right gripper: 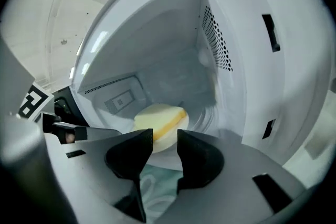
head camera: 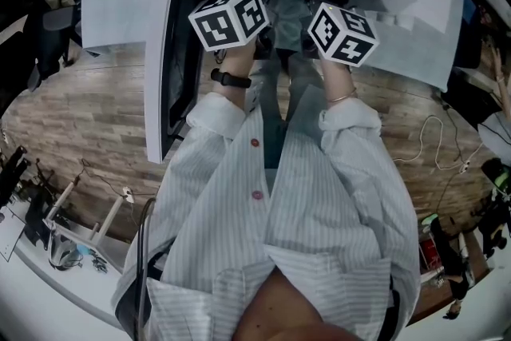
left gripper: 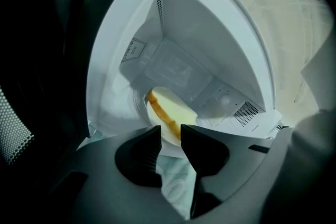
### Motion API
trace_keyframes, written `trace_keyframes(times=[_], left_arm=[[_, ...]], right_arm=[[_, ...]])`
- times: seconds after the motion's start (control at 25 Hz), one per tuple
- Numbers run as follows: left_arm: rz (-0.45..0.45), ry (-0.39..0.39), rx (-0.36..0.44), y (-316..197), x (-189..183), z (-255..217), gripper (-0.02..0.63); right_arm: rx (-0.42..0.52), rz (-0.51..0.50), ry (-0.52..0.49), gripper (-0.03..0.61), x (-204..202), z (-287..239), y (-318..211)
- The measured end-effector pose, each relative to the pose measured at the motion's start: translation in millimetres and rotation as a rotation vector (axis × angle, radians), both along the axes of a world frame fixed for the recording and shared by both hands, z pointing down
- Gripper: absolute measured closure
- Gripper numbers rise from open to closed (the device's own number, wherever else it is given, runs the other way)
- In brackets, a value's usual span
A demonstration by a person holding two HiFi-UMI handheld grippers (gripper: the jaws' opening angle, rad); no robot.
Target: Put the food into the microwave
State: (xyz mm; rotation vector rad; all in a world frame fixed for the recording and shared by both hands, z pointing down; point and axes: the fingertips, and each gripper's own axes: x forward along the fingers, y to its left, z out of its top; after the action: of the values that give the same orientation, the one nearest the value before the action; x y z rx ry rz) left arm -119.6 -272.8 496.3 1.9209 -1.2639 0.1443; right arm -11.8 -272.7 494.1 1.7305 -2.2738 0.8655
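the food (right gripper: 160, 117), a pale slab with an orange crust along one edge, sits on a white plate (right gripper: 157, 145) on the floor of the microwave (right gripper: 173, 34). as far as i can judge, it is already where the task wants it.

it lies straight ahead of both grippers and deeper in the cavity. in the right gripper view its long axis runs across my line of reach, crust edge to the right. in the left gripper view it runs slantwise away from me.

the left gripper (left gripper: 170, 136) has its jaws spread, and the plate rim shows through the gap just past the tips, with neither pad pressing on it. the right gripper (right gripper: 164, 139) is the same: jaws wide apart, pinching nothing, the plate just beyond them.

in the head view both grippers are side by side at the mouth of the oven, about equally near the plate. i cannot call either closer.

what matters for the next move, i think, is the door (head camera: 172, 76). it hangs open on my left, so the left gripper is the nearer one to swing it shut once both are backed clear of the opening.
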Motion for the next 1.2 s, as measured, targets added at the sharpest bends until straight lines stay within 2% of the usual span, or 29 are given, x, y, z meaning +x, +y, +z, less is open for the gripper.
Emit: trace_keyframes(times=[0.12, 0.28, 0.64, 1.04, 1.2], left_arm=[[0.009, 0.013, 0.028, 10, 3, -11, 0.491], [0.031, 0.058, 0.069, 26, 13, -30, 0.493], [0.036, 0.112, 0.172, 58, 31, -89, 0.574], [0.073, 0.145, 0.299, 102, 61, -152, 0.598], [0.103, 0.167, 0.316, 122, 78, -167, 0.604]], right_arm=[[0.007, -0.037, -0.014, 0.426, -6, -8, 11], [0.025, -0.075, -0.041, 0.469, -10, -23, 26], [0.121, -0.194, -0.116, 0.522, -10, -87, 52], [0.222, -0.368, -0.187, 0.538, -5, -154, 95], [0.232, -0.415, -0.185, 0.54, 4, -164, 116]])
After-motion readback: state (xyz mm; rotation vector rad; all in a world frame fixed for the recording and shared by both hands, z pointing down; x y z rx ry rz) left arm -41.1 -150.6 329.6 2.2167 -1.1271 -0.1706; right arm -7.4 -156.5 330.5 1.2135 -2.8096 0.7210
